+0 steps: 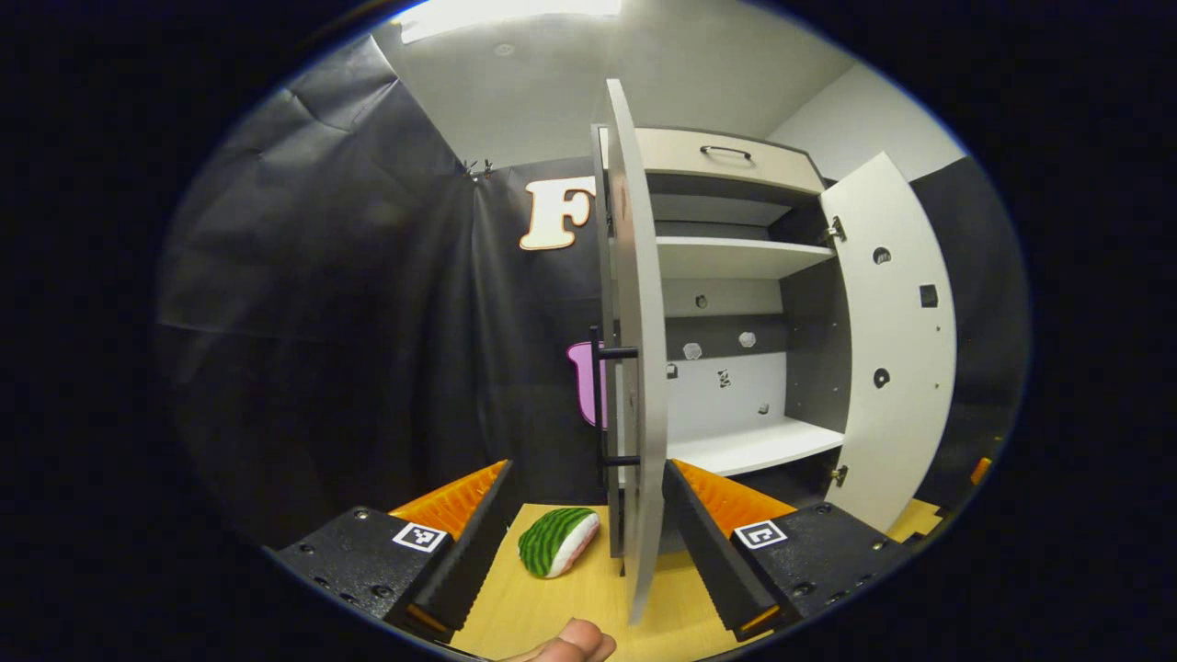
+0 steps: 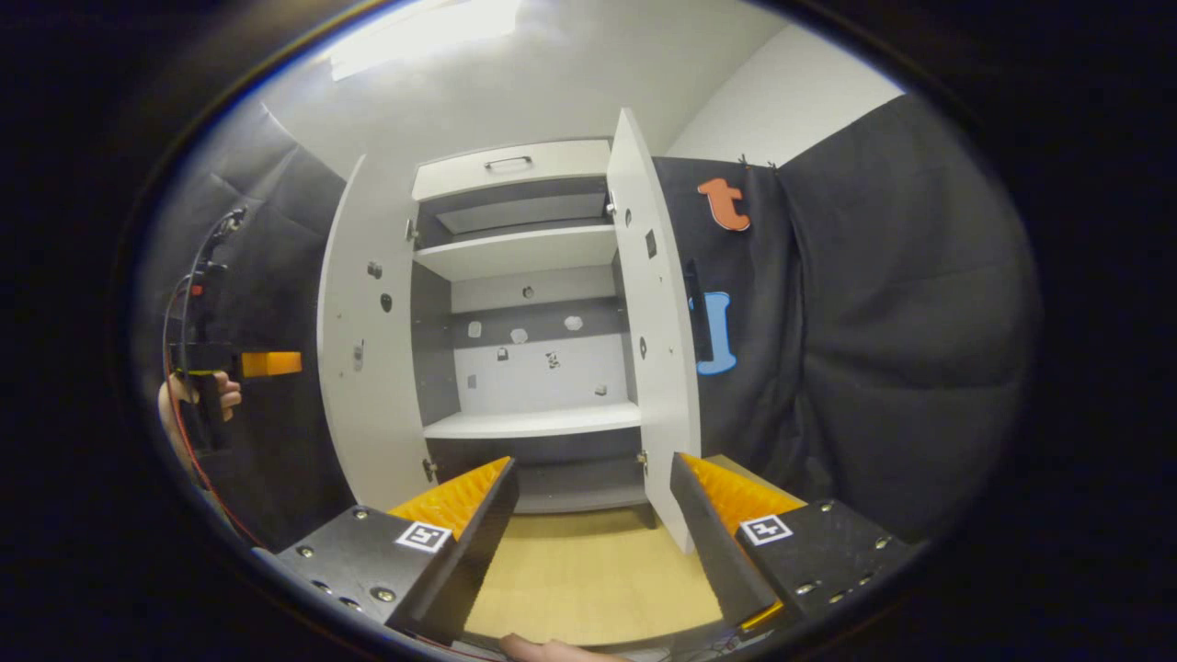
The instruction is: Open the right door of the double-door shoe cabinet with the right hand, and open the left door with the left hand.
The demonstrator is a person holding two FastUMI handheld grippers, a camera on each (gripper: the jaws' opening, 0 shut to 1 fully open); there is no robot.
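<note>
The white shoe cabinet [image 1: 736, 257] [image 2: 524, 257] stands with both doors swung out. In the left gripper view the left door [image 1: 636, 349] is edge-on right in front, its black bar handle [image 1: 609, 405] on the outer face. That door's lower edge lies between the wide-spread fingers of my left gripper [image 1: 588, 542], which is open and not pressing on it. The right door [image 1: 897, 340] [image 2: 657, 340] hangs open farther off. My right gripper [image 2: 588, 533] is open, just short of the right door's bottom corner. A hand holds the left gripper [image 2: 221, 368] beside the left door [image 2: 368, 359].
A green-striped watermelon-slice toy [image 1: 558, 541] lies on the wooden tabletop [image 1: 552, 607] [image 2: 588, 579] between the left gripper's fingers. A drawer with a dark handle [image 1: 726, 152] tops the cabinet. Black cloth walls close in on both sides.
</note>
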